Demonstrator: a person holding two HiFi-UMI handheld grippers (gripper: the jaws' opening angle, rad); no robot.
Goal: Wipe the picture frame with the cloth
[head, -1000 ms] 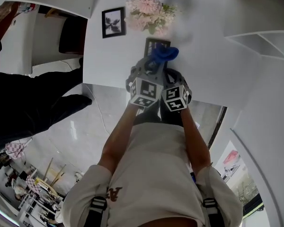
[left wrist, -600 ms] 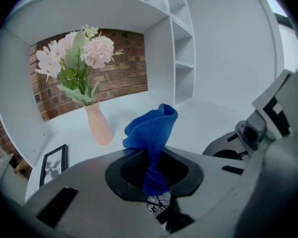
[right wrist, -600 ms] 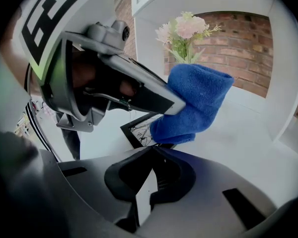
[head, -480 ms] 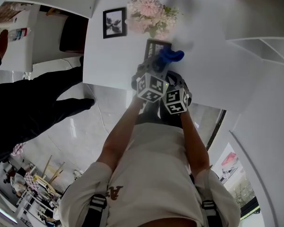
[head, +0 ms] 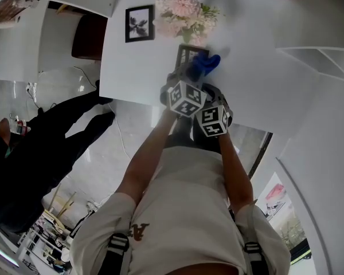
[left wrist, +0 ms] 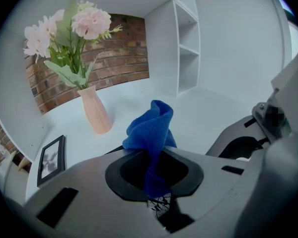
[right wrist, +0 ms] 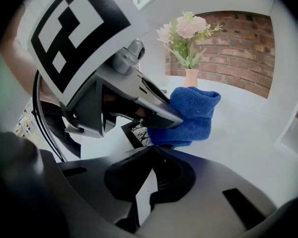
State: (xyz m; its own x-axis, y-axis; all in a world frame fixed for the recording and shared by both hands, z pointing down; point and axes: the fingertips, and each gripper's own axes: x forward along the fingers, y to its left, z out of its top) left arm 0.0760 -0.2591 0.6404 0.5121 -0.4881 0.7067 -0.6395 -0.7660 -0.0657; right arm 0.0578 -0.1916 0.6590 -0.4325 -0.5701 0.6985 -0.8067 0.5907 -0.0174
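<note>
The blue cloth (left wrist: 151, 125) is pinched between the jaws of my left gripper (left wrist: 155, 168). It rests against the top of a black picture frame (head: 186, 52) on the white table (head: 258, 85). A strip of the frame's branch print (left wrist: 159, 208) shows under the left jaws. In the right gripper view the cloth (right wrist: 194, 114) sits at the left gripper's tip, above the frame's corner (right wrist: 135, 133). My right gripper (right wrist: 148, 158) is closed on the frame's near edge, a pale strip between its jaws. Both marker cubes nearly touch in the head view.
A second black picture frame (head: 139, 23) lies at the table's far left. A pink vase of pale flowers (head: 182, 9) stands just behind the work spot. White shelves (left wrist: 185, 38) and a brick wall (right wrist: 241, 58) lie behind. A person in dark clothes (head: 40, 153) stands left of the table.
My left gripper has moved forward and a little right with the cloth over the frame. The right gripper has barely moved. The person in dark clothes has stepped back from the table edge.
</note>
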